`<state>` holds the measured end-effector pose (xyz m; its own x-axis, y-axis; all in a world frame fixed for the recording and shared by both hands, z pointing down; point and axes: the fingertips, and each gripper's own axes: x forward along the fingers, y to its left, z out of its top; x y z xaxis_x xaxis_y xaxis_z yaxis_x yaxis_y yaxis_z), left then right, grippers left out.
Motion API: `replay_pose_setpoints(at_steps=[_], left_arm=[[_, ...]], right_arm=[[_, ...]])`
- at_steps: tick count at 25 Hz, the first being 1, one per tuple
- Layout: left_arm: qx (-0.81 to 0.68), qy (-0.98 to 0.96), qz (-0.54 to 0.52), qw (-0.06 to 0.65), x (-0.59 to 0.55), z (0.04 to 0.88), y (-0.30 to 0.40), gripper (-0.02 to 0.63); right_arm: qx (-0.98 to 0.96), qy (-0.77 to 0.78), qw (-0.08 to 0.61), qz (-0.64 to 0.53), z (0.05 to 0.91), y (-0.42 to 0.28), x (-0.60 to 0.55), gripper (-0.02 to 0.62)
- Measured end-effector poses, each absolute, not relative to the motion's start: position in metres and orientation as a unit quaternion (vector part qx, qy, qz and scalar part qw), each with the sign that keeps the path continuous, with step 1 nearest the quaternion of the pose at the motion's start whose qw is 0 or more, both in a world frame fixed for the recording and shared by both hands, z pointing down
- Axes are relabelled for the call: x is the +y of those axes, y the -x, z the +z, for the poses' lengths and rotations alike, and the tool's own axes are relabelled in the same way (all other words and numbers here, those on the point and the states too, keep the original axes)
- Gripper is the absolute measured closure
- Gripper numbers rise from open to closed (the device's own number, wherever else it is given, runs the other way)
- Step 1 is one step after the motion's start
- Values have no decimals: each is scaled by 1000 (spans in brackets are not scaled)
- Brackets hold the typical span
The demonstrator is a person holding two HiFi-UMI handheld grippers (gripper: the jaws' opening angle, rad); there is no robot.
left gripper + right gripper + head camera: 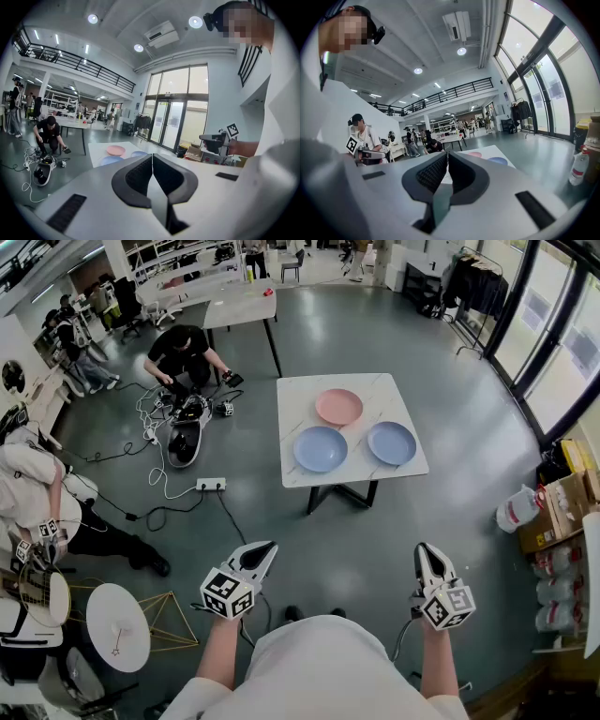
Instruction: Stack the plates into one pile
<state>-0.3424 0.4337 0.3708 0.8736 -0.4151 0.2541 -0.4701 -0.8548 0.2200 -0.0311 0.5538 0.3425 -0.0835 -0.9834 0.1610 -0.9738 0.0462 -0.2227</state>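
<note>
Three plates lie apart on a white square table (300, 393) some way ahead: a pink plate (338, 406) at the back, a blue plate (320, 448) front left, and a second blue plate (392, 442) front right. My left gripper (265, 550) and right gripper (425, 554) are held close to my body, well short of the table, both shut and empty. The left gripper view shows the left gripper (152, 157) with the pink plate (116, 150) far ahead. From the right gripper (447, 156) the blue plate (498, 161) shows small and far off.
A person (184, 351) crouches on the floor left of the table among cables and gear (184, 439). Another long table (242, 306) stands behind. Boxes and bottles (555, 521) line the right wall. A small round stool (117, 626) sits at my lower left.
</note>
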Motion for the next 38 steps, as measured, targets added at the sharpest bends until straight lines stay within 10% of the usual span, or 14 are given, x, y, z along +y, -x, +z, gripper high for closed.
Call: replay_pose_setpoints(at_steps=[38], left_arm=[[-293, -936, 136, 137, 456, 393, 264, 592]], right_arm=[[752, 635, -7, -176, 385, -45, 553, 565]])
